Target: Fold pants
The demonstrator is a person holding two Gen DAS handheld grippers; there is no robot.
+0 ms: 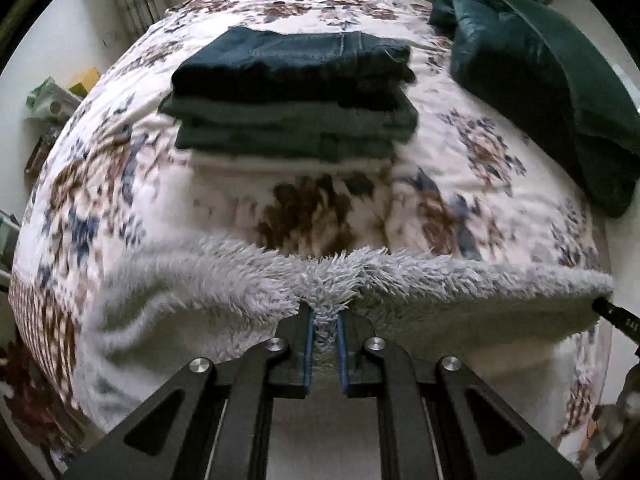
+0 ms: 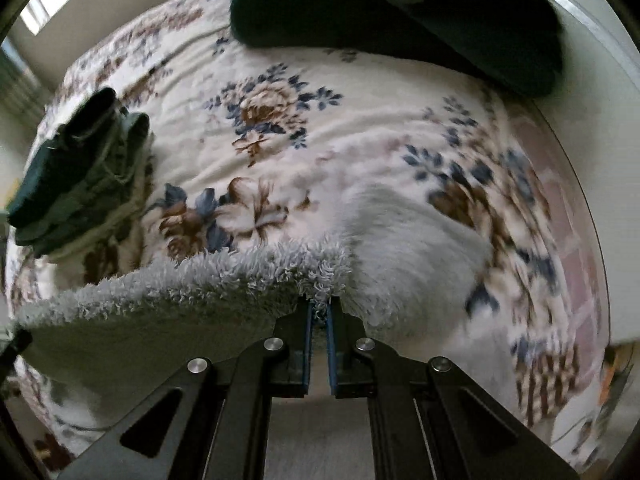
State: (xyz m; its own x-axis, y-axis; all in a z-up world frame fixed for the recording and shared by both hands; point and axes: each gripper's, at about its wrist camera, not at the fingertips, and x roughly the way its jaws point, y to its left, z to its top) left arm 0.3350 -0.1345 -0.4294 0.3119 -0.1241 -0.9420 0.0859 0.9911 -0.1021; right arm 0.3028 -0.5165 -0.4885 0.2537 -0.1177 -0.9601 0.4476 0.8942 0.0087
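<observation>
Step in hand looks like the pickup: left gripper (image 1: 325,316) and right gripper (image 2: 320,312) each pinch an edge of the fleece pants (image 1: 440,292), jaws nearly closed on the pile. The pants hang stretched between them above the near part of the floral bed cover (image 1: 460,160), the rest trailing onto it. Next move likely needs both hands level and the cloth taut, then laid flat for folding. Fabric is pale grey, shaggy and limp. Folded stack (image 1: 292,92) lies further back.

Pale grey fleecy pants (image 1: 400,284); cream, brown-and-blue floral bedspread (image 2: 360,92)
</observation>
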